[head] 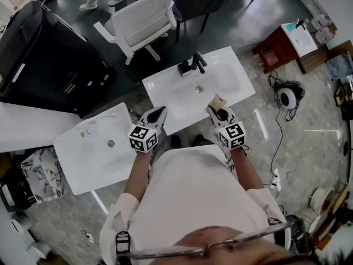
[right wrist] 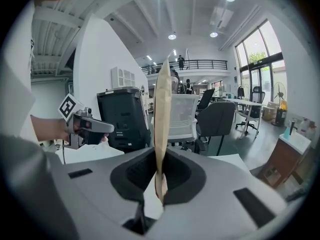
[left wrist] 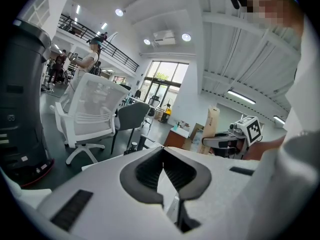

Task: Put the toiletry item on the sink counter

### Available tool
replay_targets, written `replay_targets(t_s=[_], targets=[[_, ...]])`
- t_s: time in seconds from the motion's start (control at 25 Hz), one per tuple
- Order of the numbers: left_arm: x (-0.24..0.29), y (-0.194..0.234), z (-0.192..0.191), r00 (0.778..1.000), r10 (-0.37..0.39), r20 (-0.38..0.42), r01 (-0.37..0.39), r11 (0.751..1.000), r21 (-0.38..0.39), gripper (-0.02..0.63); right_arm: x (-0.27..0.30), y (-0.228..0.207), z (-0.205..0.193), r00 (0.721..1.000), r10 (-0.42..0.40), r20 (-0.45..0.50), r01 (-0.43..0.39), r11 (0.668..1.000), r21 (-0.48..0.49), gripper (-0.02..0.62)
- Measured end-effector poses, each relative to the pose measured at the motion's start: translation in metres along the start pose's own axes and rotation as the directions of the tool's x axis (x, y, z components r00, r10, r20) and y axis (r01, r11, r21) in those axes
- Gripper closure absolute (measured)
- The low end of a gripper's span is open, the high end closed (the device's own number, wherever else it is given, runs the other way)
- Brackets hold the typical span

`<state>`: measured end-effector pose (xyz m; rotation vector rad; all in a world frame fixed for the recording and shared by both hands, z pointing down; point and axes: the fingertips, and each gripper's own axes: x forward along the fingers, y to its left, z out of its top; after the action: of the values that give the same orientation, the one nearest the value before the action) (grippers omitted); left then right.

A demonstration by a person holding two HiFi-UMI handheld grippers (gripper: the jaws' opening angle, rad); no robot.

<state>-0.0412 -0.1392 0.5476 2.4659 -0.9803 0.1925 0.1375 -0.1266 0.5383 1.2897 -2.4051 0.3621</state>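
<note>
My right gripper (head: 218, 110) is shut on a flat tan packet (head: 218, 101) and holds it above the front right part of the white sink counter (head: 231, 93). In the right gripper view the packet (right wrist: 161, 109) stands upright, edge-on, pinched between the dark pads of the right gripper (right wrist: 161, 161). My left gripper (head: 159, 112) hovers at the counter's front left corner, jaws shut with nothing in them. The left gripper view shows the pads of the left gripper (left wrist: 163, 159) touching, with the right gripper (left wrist: 231, 138) and the packet (left wrist: 213, 120) off to the right.
A black faucet (head: 193, 65) stands at the back of the basin (head: 198, 87). A second white sink top (head: 83, 159) lies to the left. Behind are a white office chair (head: 140, 21), a dark chair (head: 198, 1) and a black cabinet (head: 44, 59). Cables and a round device (head: 288, 97) lie on the floor at right.
</note>
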Motion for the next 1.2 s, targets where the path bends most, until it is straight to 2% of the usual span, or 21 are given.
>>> replay_targets(t_s=[0.24, 0.48, 0.84, 1.2], targets=[[0.001, 0.003, 0.001, 0.999, 0.041, 0.008, -0.041, 0.999, -0.016, 0.601, 0.008, -0.003, 0.006, 0.999, 0.042, -0.001, -0.042, 0.999, -0.020, 0.561], [0.002, 0.000, 0.006, 0.992, 0.119, 0.038, -0.118, 0.992, -0.037, 0.601, 0.016, -0.015, 0.008, 0.993, 0.117, -0.013, -0.118, 0.991, -0.058, 0.561], [0.008, -0.006, 0.007, 0.967, 0.243, 0.071, -0.237, 0.967, -0.090, 0.601, 0.034, -0.026, 0.016, 0.966, 0.255, -0.043, -0.259, 0.959, -0.115, 0.561], [0.013, -0.006, 0.005, 0.942, 0.325, 0.087, -0.313, 0.941, -0.131, 0.601, 0.054, -0.035, 0.013, 0.940, 0.324, -0.105, -0.339, 0.923, -0.180, 0.561]])
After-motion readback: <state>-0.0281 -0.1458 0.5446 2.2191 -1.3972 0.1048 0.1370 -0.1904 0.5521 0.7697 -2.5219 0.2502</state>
